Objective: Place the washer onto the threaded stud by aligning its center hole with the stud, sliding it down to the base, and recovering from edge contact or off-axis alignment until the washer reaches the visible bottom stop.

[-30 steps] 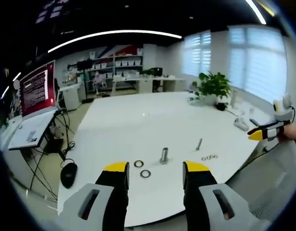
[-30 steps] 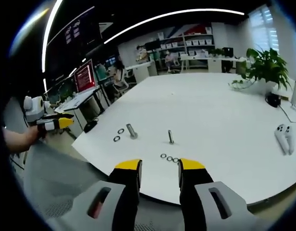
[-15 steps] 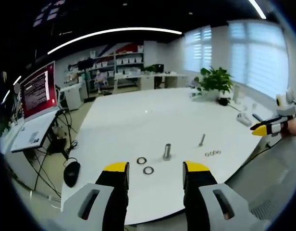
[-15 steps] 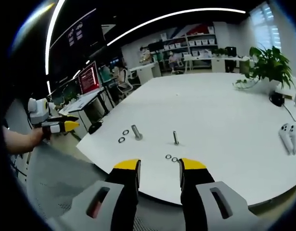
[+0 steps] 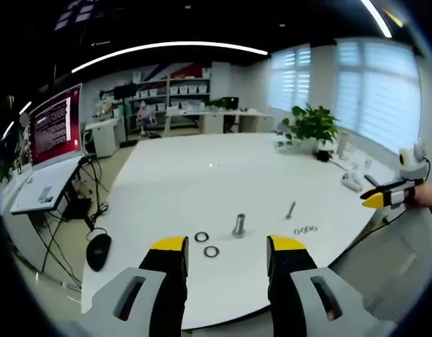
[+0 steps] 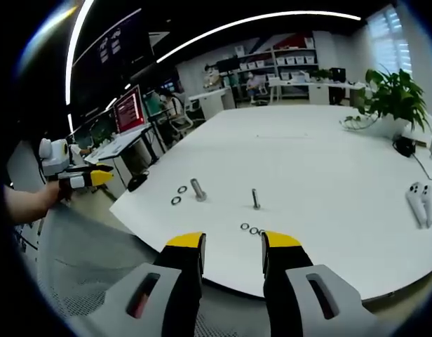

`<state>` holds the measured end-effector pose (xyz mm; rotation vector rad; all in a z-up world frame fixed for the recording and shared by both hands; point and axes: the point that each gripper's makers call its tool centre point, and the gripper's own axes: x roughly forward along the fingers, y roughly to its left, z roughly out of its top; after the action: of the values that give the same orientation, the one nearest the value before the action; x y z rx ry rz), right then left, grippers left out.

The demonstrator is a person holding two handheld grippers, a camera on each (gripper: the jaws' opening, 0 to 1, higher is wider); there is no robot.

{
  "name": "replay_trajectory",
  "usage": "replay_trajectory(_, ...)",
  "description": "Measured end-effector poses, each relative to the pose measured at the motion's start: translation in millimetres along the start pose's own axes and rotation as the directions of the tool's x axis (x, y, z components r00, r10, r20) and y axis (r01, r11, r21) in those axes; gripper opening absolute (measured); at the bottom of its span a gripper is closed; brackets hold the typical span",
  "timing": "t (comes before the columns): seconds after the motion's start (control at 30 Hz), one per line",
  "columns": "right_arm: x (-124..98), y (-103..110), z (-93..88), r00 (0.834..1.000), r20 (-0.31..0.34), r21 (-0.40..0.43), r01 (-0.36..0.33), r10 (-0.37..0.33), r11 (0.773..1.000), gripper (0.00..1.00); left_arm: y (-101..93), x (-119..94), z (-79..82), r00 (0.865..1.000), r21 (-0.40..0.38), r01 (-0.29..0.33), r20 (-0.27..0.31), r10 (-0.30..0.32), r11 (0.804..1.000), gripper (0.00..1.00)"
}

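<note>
On the white table [image 5: 202,175] stand a thick threaded stud [image 5: 238,225] and a thinner stud [image 5: 290,209]. Two washers [image 5: 207,244] lie left of the thick stud; a short row of small washers [image 5: 306,229] lies by the thin one. My left gripper [image 5: 226,247] is open and empty, held back from the table's near edge. In the right gripper view the thick stud [image 6: 198,189], thin stud [image 6: 255,199], two washers [image 6: 179,195] and small washers [image 6: 252,229] show. My right gripper [image 6: 232,244] is open and empty, off the table edge.
The right gripper [image 5: 393,193] enters the left gripper view at far right; the left gripper [image 6: 76,179] shows at left in the right gripper view. A white controller [image 6: 418,203] lies at the table's right. A potted plant [image 5: 312,126], monitor [image 5: 56,128] and mouse [image 5: 97,250] are nearby.
Both views drift slightly with the hands. The studs and washers have not moved. Both grippers stay open and off the table.
</note>
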<state>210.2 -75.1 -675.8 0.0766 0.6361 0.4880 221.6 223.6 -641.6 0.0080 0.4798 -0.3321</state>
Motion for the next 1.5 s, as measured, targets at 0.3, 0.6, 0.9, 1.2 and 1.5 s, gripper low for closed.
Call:
replay_trajectory(0.3,0,-3,-4.3,1.000,-0.025,-0.006,0.017,-0.017,1.000,0.34,0.9,-2,2.2,1.000,-0.020,0.003,0.013,-0.003,1.000,0.43)
replay_trajectory(0.6,-3,-14,-6.5,0.997,-0.031,0.012,0.068,-0.068,0.998,0.35,-1.7,-2,1.0,1.000,-0.031,0.019,0.005,-0.018,0.999,0.43)
replay_trajectory(0.9,-5,-21,-12.0,0.993,-0.060,0.033,0.101,-0.099,0.994,0.36,-1.7,-2,1.4,1.000,-0.032,0.016,0.005,-0.016,0.999,0.43)
replay_trajectory(1.2,-5,-17,-13.5,0.993,-0.087,0.032,0.080,-0.077,0.996,0.39,-0.5,-1,0.6,1.000,-0.026,0.017,-0.002,-0.017,1.000,0.42)
replay_trajectory(1.5,-3,-14,-11.6,0.995,-0.072,0.022,0.064,-0.062,0.998,0.41,-1.8,0,-2.1,1.000,-0.027,0.022,-0.018,-0.023,0.999,0.42)
